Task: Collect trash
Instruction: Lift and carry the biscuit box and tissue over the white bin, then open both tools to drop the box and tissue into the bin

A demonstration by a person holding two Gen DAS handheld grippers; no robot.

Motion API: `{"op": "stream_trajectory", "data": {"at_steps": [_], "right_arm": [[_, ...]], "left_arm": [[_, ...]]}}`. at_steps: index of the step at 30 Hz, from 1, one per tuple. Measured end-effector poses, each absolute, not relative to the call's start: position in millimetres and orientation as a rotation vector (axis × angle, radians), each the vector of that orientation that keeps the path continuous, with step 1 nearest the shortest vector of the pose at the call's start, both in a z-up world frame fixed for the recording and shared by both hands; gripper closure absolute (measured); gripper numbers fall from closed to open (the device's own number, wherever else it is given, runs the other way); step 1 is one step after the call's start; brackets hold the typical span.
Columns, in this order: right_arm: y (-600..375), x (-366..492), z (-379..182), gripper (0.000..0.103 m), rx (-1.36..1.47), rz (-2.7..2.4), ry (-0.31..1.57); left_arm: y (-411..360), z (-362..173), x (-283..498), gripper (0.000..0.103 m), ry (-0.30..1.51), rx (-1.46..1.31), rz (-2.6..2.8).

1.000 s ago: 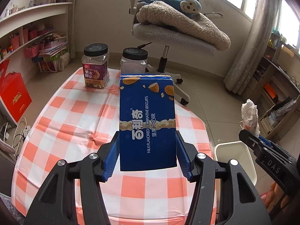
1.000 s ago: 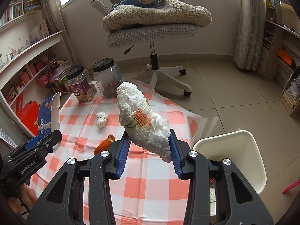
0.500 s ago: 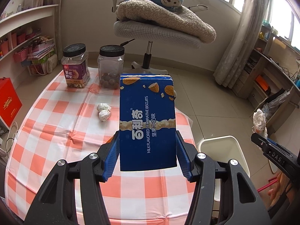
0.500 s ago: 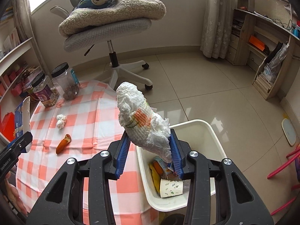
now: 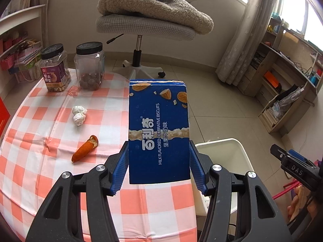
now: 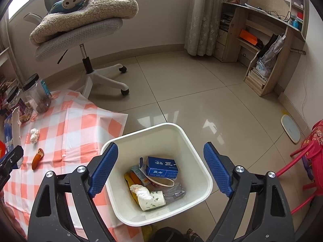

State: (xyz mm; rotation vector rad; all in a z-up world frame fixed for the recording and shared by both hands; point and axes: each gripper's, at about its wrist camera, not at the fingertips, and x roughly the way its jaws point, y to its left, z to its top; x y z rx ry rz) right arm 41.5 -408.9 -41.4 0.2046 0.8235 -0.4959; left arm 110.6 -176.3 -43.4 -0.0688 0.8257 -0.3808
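Observation:
My left gripper point(image 5: 158, 168) is shut on a blue biscuit box point(image 5: 158, 129) and holds it upright above the checked table point(image 5: 50, 141). My right gripper point(image 6: 160, 170) is open and empty above the white trash bin point(image 6: 187, 139). A crumpled white tissue wad point(image 6: 141, 191) lies in the bin among a paper cup, a small blue carton and wrappers. On the table lie a small white tissue ball point(image 5: 79, 114) and an orange peel point(image 5: 85, 148). The bin's rim point(image 5: 228, 141) shows to the right of the box in the left wrist view.
Two black-lidded jars point(image 5: 88, 66) stand at the table's far edge. An office chair point(image 5: 145, 26) with a blanket and a plush monkey stands behind the table. Wooden shelves point(image 6: 262, 46) line the right wall. A red stool point(image 6: 306, 157) is right of the bin.
My right gripper moved right over the bin, opened and let the big tissue wad drop in. My left gripper swung right with the box still held.

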Motion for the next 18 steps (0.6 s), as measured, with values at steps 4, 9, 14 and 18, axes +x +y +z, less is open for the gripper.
{"op": "stream_trajectory", "data": {"at_steps": [4, 9, 14, 18], "right_arm": [[-424.6, 34.7, -40.9, 0.017, 0.223, -0.527, 0.812], [-440.2, 25.9, -38.3, 0.014, 0.231, -0.573, 0.788], [-450.8, 20.6, -36.0, 0.013, 0.242, -0.595, 0.77], [-455.8, 15.8, -34.5, 0.009, 0.226, -0.625, 0.748]], "left_arm": [[-201.3, -50.2, 107.1, 0.048, 0.84, -0.05, -0.427], [-233.9, -61.1, 101.0, 0.048, 0.86, -0.021, -0.484], [-259.2, -70.5, 99.6, 0.048, 0.888, -0.013, -0.528], [-274.2, -76.9, 97.4, 0.048, 0.907, 0.002, -0.555]]}}
